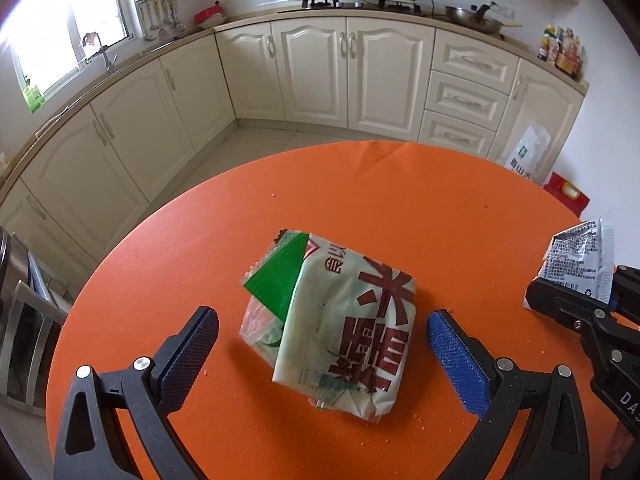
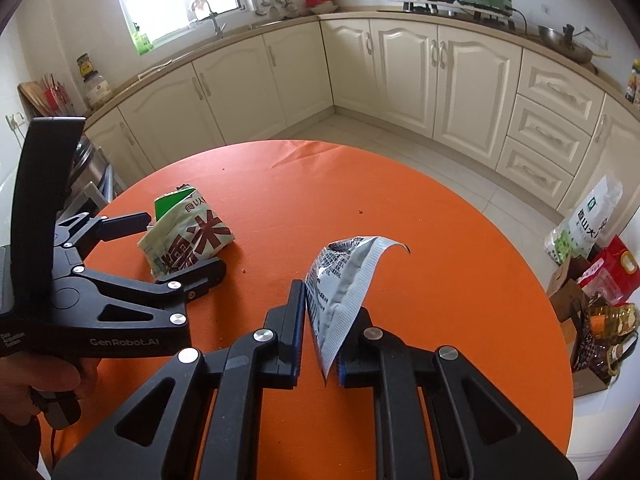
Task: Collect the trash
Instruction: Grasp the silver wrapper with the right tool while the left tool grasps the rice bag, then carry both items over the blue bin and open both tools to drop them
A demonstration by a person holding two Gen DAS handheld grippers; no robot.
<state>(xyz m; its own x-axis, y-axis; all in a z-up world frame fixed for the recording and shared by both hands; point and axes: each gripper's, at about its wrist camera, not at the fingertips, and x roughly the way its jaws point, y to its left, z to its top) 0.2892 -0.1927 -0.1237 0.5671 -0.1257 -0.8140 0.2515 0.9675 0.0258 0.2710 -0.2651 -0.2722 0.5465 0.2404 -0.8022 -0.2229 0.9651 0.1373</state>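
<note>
A crumpled pale-green bag with red characters (image 1: 336, 320) lies on the round orange table (image 1: 400, 208). My left gripper (image 1: 322, 344) is open, its blue pads on either side of the bag without touching it. In the right wrist view the same bag (image 2: 188, 236) sits between the left gripper's fingers (image 2: 200, 272) at the table's left. My right gripper (image 2: 320, 328) is shut on a grey and white printed wrapper (image 2: 344, 280), lifted off the table. In the left wrist view that wrapper (image 1: 576, 260) shows at the right edge.
Small crumbs (image 1: 420, 420) dot the orange table. Cream kitchen cabinets (image 2: 400, 72) run along the far walls. Bags and boxes (image 2: 592, 272) stand on the floor right of the table. A metal chair (image 1: 28, 328) stands at the table's left. A hand (image 2: 44, 380) holds the left gripper's handle.
</note>
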